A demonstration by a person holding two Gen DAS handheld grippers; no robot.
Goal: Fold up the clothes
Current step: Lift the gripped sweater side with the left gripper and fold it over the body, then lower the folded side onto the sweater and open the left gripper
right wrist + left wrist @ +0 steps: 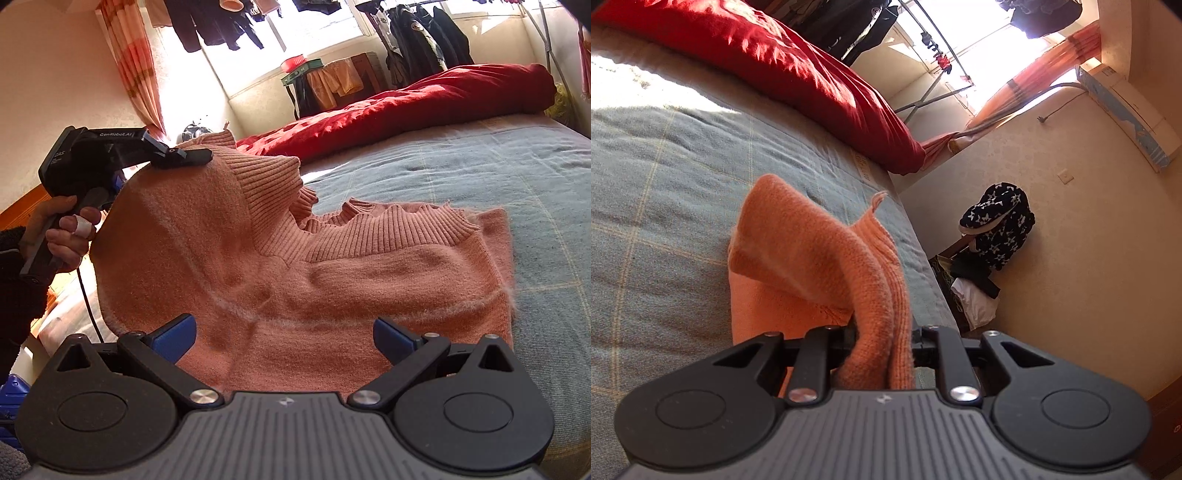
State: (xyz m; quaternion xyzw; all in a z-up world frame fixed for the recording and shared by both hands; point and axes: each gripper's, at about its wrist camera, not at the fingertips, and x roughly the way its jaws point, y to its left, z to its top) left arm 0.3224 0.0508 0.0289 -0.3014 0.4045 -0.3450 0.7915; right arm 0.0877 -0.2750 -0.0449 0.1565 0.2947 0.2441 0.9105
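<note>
Currently left gripper [192, 157] is clamped on the sweater [332, 280] hem, lifting that corner off the bed [480, 166]. Right gripper [284, 338] gapes wide over the sweater, gripping nothing.

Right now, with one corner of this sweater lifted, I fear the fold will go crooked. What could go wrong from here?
1. The left tongs pinch only the ribbed hem of the orange sweater; it may slip out.
2. The right tongs stand open and pin nothing, so the sweater could drag across the blue bedspread.

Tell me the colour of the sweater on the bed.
Salmon pink sweater, clearest in the right wrist view.
</note>
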